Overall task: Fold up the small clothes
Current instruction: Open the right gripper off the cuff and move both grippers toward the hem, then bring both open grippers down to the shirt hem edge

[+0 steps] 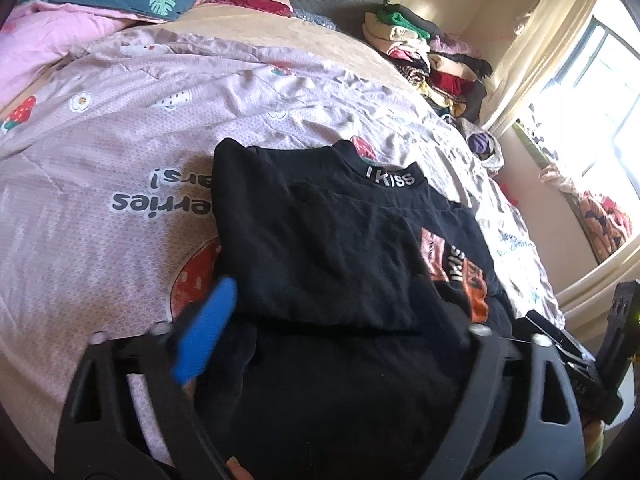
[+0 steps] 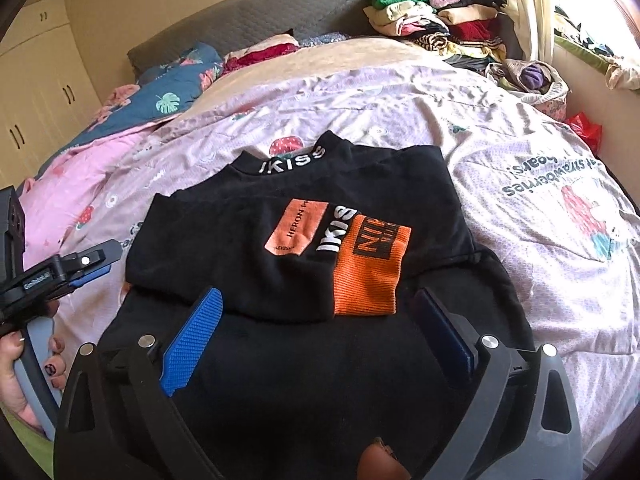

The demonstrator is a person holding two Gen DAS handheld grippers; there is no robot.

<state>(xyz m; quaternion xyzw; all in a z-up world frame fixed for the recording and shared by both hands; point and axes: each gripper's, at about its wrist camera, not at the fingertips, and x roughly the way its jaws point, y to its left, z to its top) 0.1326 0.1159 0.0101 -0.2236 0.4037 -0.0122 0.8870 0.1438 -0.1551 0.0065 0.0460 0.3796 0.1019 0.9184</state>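
Observation:
A black top (image 2: 280, 208) with "IKISS" on its collar and orange patches on a folded-in sleeve lies folded on the pink strawberry duvet (image 2: 500, 152). My right gripper (image 2: 320, 336) hovers over the top's near edge, open, its blue pads (image 2: 192, 340) wide apart with cloth lying below them but not pinched. My left gripper (image 1: 340, 340) is open too, above the top's (image 1: 320, 240) near left part; one blue pad (image 1: 206, 332) shows, the other is lost against the dark cloth. In the right wrist view the left gripper (image 2: 80, 268) sits at the top's left edge, held by a hand (image 2: 24, 380).
A pile of mixed clothes (image 2: 440, 16) is stacked at the bed's far right corner, with more garments (image 2: 532, 76) beside it. A blue leaf-print quilt (image 2: 172, 88) and pillows lie at the headboard. A wardrobe (image 2: 36, 92) stands left, and a bright window (image 1: 600, 92) right.

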